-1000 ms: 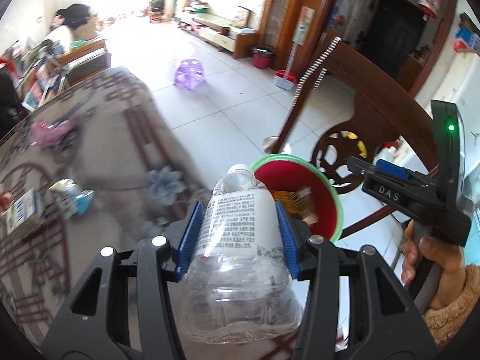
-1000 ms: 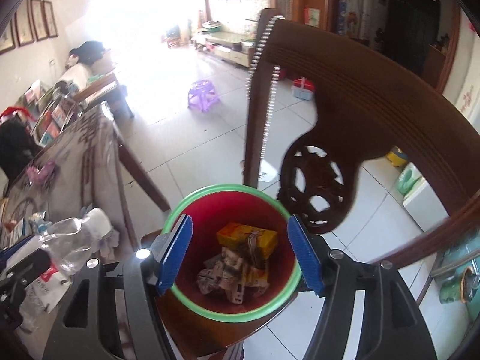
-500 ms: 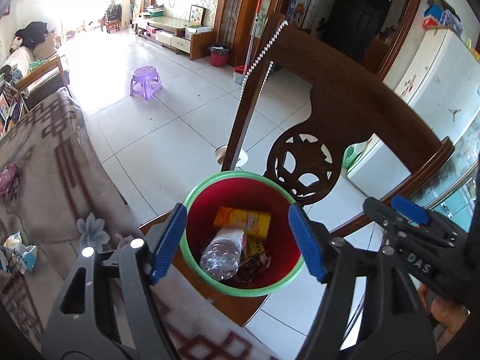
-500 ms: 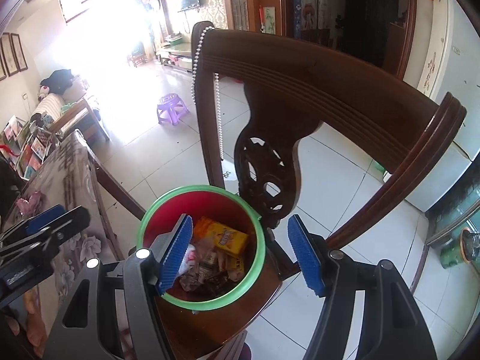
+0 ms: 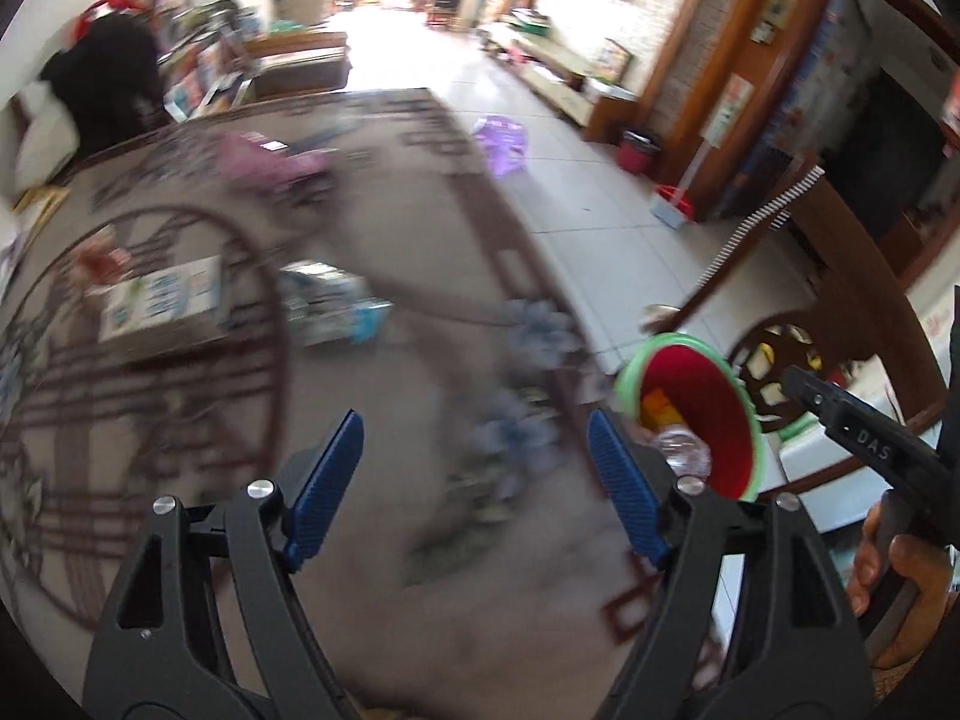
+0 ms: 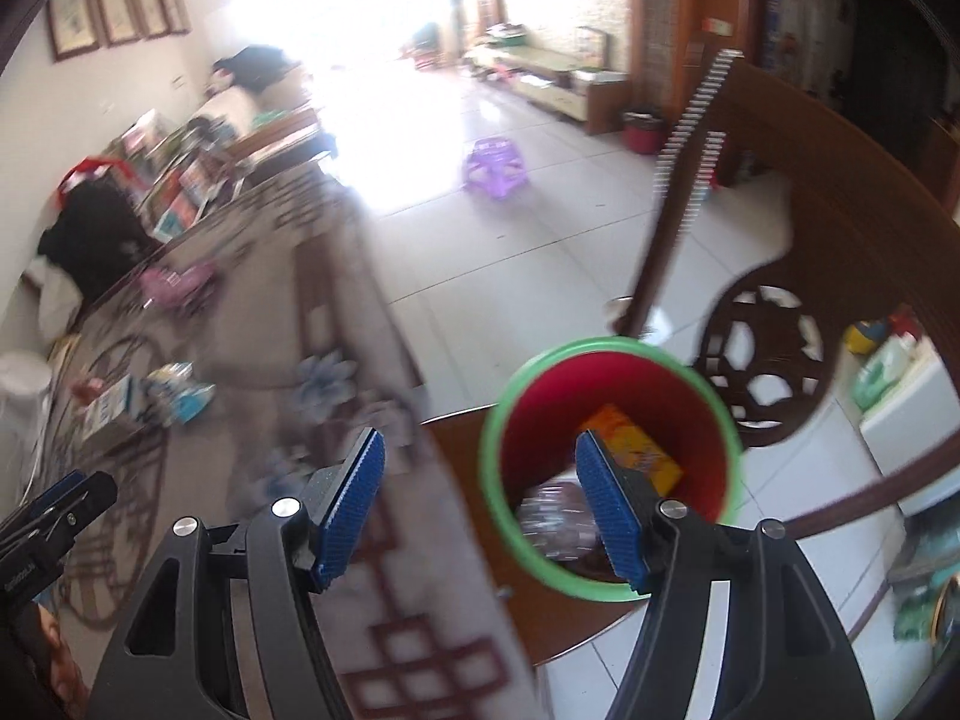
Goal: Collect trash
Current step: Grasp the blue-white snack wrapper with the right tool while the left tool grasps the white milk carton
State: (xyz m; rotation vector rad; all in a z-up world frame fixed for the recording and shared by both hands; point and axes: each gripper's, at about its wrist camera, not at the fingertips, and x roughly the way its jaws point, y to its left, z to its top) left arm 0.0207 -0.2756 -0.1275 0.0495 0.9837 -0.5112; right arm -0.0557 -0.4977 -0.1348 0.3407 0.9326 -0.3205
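Bottle now in red bin; left claw just spread, empty; right claw apart, empty.

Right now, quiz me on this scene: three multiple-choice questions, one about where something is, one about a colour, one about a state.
1. Where is the clear plastic bottle?
A. in the bin
B. on the tablecloth
C. in the left tool

2. What colour is the bin's rim?
A. blue
B. green
C. yellow

3. How is the left tool?
A. shut on a bottle
B. shut on a carton
C. open and empty

Answers: 1 A, the bottle lies among the trash inside the bin. 2 B, a green ring tops the red wall. 3 C, its jaws have just been opening, with only tablecloth between them.
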